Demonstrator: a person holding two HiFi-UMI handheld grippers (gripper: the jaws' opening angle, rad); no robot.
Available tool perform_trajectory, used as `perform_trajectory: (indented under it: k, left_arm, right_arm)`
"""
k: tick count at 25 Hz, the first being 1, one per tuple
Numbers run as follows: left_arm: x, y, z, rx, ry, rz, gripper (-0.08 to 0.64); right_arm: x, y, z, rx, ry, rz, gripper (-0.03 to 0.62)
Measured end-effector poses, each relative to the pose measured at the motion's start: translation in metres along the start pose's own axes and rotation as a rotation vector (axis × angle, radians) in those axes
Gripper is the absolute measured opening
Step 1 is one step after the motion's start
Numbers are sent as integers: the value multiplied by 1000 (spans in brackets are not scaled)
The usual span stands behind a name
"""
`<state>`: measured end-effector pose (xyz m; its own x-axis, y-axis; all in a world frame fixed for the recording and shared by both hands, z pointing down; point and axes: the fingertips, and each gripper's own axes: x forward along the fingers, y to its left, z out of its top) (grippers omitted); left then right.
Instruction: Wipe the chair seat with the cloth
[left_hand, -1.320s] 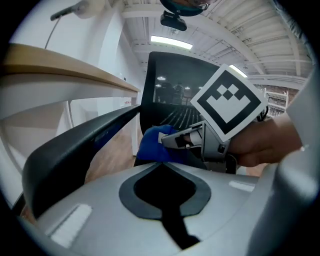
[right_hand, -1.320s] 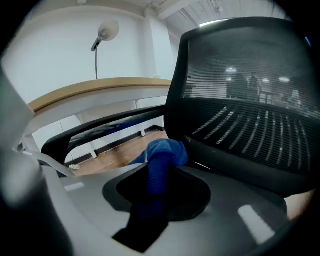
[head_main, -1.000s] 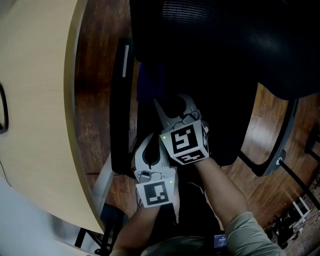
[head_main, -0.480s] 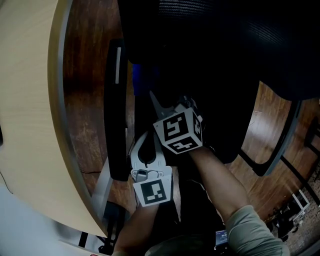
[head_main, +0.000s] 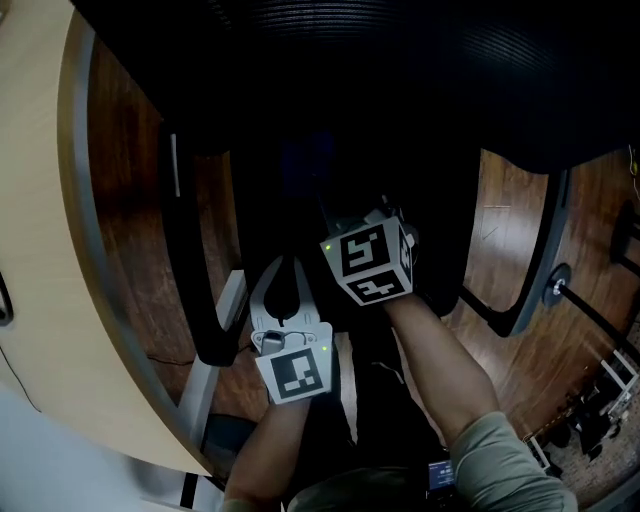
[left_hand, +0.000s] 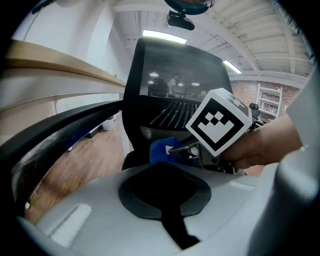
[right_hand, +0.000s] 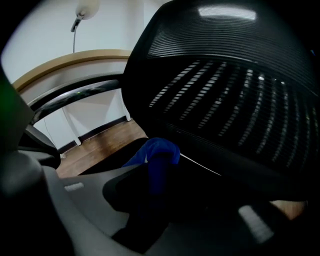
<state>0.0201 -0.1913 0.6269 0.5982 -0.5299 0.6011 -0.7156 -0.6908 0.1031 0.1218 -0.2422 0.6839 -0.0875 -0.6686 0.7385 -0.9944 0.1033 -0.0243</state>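
1. Both grippers have slid across the seat since a second ago, off the left armrest (head_main: 190, 260) and toward the middle. The right gripper (right_hand: 157, 172) went farther and took the cloth with it.
2. One cloth (right_hand: 157, 154) in play: blue and bunched, pinched between the right gripper's jaws, which stand partly closed on it. It sits low over the chair seat (head_main: 440, 220), near the foot of the mesh chair back (head_main: 400, 60). Whether it presses on the seat, I cannot tell.
3. Two grippers on show. The left gripper (head_main: 283, 268) trails just beside and behind the right, its curved jaws meeting at the tips with nothing between them.
4. Two marker cubes, one per gripper: the left cube (head_main: 295, 373) faces up, the right cube (head_main: 368, 262) is tilted.
5. Two armrests frame the seat, and the right armrest (head_main: 545, 250) is well clear of the action.
6. One chair, all black.
7. One pale desk (head_main: 40, 200) curves along the left edge, with wooden floor (head_main: 130, 200) showing between it and the chair.
8. Two forearms reach in from below, one behind each gripper.
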Motion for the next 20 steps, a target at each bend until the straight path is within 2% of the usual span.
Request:
perform_trajectory:
  k: [13, 20]
  left_arm:
    - [20, -118, 19, 117, -16, -171, 5]
    - [21, -167, 12, 150, -8, -221, 5]
  right_arm:
    - [-111, -140, -91, 263, 20, -272, 106]
    - [-156, -182, -141, 398, 32, -411, 106]
